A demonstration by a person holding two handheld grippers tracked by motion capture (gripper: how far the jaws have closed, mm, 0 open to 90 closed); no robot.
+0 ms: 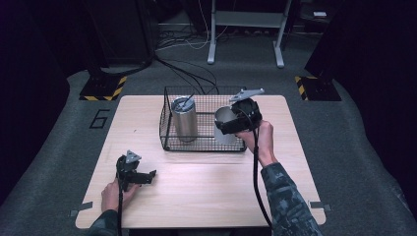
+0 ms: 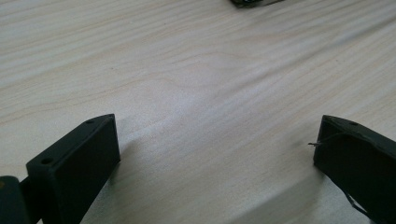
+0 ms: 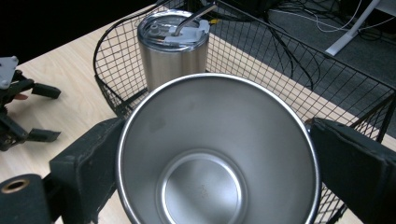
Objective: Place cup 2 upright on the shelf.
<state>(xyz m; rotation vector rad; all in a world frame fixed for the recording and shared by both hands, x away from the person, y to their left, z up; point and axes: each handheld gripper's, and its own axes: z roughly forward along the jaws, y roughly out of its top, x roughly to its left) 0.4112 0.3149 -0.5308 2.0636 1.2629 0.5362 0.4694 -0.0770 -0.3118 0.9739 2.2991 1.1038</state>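
A black wire basket point(image 1: 167, 132) stands at the back middle of the wooden table point(image 1: 196, 196). Inside its left part stands a steel tumbler point(image 1: 185, 118) with a lid and straw, upright. My right gripper point(image 1: 231, 123) is shut on an open steel cup point(image 1: 223, 118), held over the basket's right part; in the right gripper view the jaws press the cup point(image 3: 215, 158) on both sides and the lidded tumbler point(image 3: 173, 51) stands behind it. My left gripper point(image 1: 147, 177) rests open near the table's front left, and nothing lies between its black jaws on the bare wood point(image 2: 205, 93).
Cables point(image 1: 187, 69) run across the grey floor behind the table toward a white stand point(image 1: 246, 29). Yellow-black striped blocks point(image 1: 105, 88) sit at both back corners. The basket's wire walls point(image 3: 261, 51) rise around the tumbler.
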